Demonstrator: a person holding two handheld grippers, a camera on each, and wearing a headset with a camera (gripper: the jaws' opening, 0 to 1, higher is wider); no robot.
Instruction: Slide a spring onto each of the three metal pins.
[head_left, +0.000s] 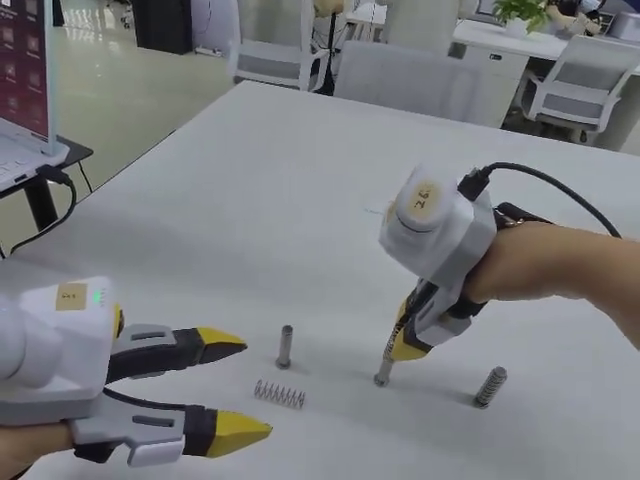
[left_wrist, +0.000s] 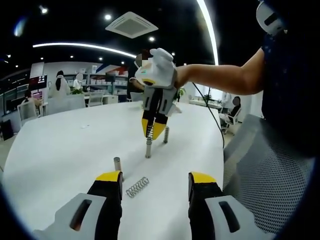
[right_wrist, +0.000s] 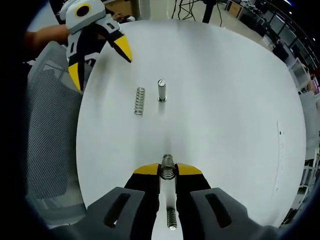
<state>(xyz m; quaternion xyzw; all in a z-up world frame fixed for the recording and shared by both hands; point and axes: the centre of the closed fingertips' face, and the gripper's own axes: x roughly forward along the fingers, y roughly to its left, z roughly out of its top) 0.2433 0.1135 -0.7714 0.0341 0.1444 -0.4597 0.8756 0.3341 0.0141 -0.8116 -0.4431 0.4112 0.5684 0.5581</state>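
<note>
A white table (head_left: 300, 200) is carrying everything. In the head view's lower left, the left gripper (head_left: 255, 388) is hovering, jaws wide and empty. Right of centre, the right gripper (head_left: 405, 345) is pinching a coiled steel spring (right_wrist: 168, 170) over the middle metal pin (head_left: 383, 378). The right-hand pin (head_left: 490, 387) is already wearing its spring. The bare left pin (head_left: 285, 345) and loose spring (head_left: 279, 393) are remaining. The right gripper view is showing the clamped coil more plainly than the head view.
</note>
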